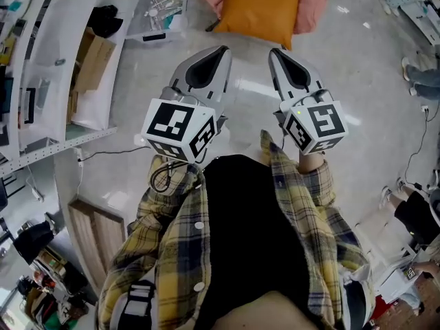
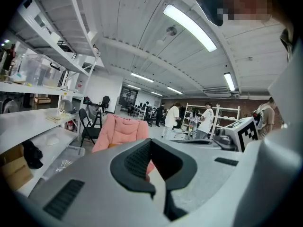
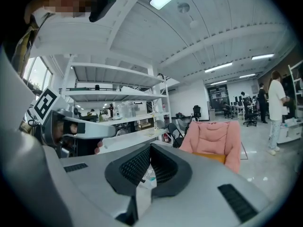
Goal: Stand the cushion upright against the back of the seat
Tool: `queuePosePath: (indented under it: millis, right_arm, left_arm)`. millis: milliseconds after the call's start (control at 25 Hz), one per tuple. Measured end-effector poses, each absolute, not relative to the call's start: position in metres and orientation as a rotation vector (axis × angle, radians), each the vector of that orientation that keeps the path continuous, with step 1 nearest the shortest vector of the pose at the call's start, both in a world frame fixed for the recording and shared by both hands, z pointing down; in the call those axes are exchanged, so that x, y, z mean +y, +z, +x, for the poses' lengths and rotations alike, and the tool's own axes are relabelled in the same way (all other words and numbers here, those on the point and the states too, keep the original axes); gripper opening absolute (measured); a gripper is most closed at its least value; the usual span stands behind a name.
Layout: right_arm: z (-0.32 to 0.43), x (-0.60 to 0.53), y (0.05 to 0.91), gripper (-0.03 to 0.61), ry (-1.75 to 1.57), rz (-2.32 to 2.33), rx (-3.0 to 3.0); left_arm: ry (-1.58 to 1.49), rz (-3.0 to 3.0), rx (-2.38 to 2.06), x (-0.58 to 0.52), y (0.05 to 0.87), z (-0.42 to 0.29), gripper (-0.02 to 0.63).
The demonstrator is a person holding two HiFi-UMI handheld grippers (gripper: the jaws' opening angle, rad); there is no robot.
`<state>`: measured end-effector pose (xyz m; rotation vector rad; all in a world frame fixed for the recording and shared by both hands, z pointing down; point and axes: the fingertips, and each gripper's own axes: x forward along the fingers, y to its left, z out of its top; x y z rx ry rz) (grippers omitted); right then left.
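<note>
The person holds both arms out in front of the chest, sleeves of a yellow-and-navy plaid shirt (image 1: 313, 205) running forward to the two tools. The left gripper (image 1: 218, 52) and the right gripper (image 1: 276, 52) sit side by side, near each other but not touching. Both aim ahead and a little below level. Their square-marker cubes are nearest the body and their grey noses are farthest from it. The right wrist shows just behind its cube. The left hand is hidden under its own cube.

In the left gripper view the dark ribbed pads meet at the tip, jaws together with nothing between them. The right gripper view shows the same: pads pressed together and empty.

The orange square fabric cushion (image 1: 261, 5) lies flat on the seat of a pink padded fabric chair (image 1: 315, 5), straight ahead of both noses and well apart from them. Its near edge reaches the front of the seat. In the right gripper view it shows as a low orange band beneath the chair's upright pink back, not leaning on it.

The chair stands on a pale glossy floor (image 1: 357, 81). White metal shelving (image 1: 48, 143) runs along the person's left, with a brown cardboard box (image 1: 93, 60) on one shelf.
</note>
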<state>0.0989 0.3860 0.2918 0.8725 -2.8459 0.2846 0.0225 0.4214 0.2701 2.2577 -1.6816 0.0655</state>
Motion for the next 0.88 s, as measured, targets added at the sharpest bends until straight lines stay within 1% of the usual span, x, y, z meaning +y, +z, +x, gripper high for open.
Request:
queuePosePath:
  millis: [160,320,560,880]
  right_arm:
    - [0.07,0.37,0.289,0.018,0.287,0.973,-2.822]
    - [0.057,0.357,0.288,0.018,0.287,1.044,-2.785]
    - [0.054,0.334,0.298,0.018,0.311,1.101,-2.726]
    - [0.065,0.28,0.305,0.018,0.328,1.126,-2.712]
  left_arm:
    - [0.083,2.275,-1.629,0.412,0.277,-0.016,0.003]
    - [0.067,2.27,-1.594,0.398,0.283,-0.041,0.004]
    - [0.061,2.271,-1.543,0.37,0.294,-0.051,0.003]
    - [0.064,2.291,-1.534,0.309,0.294,-0.043,0.003]
